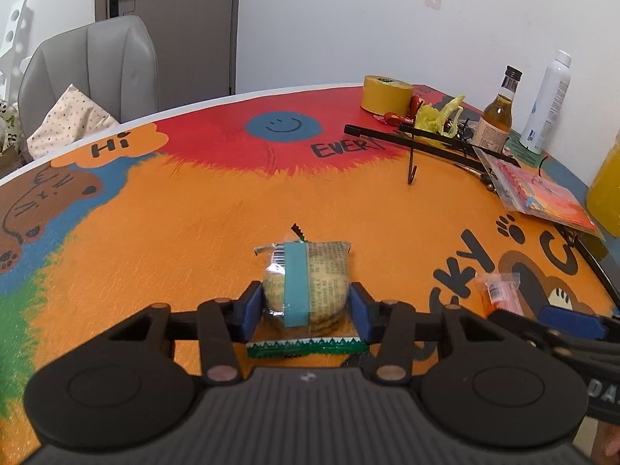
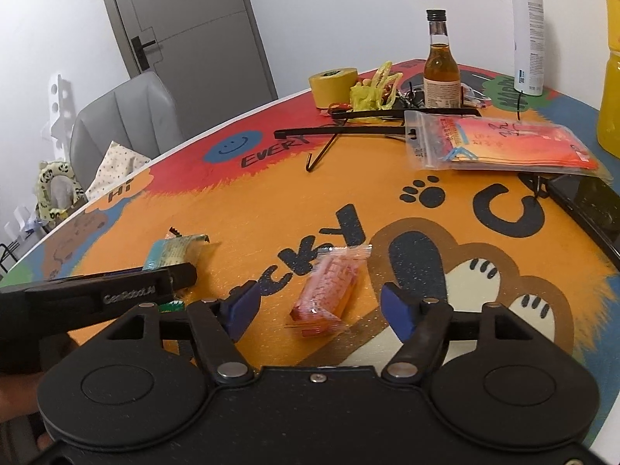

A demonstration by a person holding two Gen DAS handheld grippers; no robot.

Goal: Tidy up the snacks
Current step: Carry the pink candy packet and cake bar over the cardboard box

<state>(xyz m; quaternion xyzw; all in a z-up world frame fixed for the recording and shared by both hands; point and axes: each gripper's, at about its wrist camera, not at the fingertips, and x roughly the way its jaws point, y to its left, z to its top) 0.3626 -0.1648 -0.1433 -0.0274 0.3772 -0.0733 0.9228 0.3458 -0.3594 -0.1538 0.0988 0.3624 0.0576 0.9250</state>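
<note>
A clear packet of round biscuits with a teal band (image 1: 310, 283) lies on the orange table mat (image 1: 174, 232). My left gripper (image 1: 306, 306) is shut on it, one blue pad pressed against each side. The same packet (image 2: 174, 252) shows in the right wrist view behind the left gripper's black body (image 2: 116, 290). An orange snack packet (image 2: 329, 290) lies flat on the mat between the wide-apart pads of my right gripper (image 2: 319, 304), which stands open and touches nothing. From the left wrist view that orange packet (image 1: 498, 290) sits just beyond the right gripper's blue pad (image 1: 569, 321).
At the far right stand a yellow tape roll (image 1: 385, 93), an amber bottle (image 1: 498, 112), a white spray can (image 1: 546, 104) and a yellow container (image 1: 606, 190). Black hangers (image 1: 426, 139) and a zip bag (image 1: 538, 193) lie nearby. A grey chair (image 1: 89, 69) stands behind the table.
</note>
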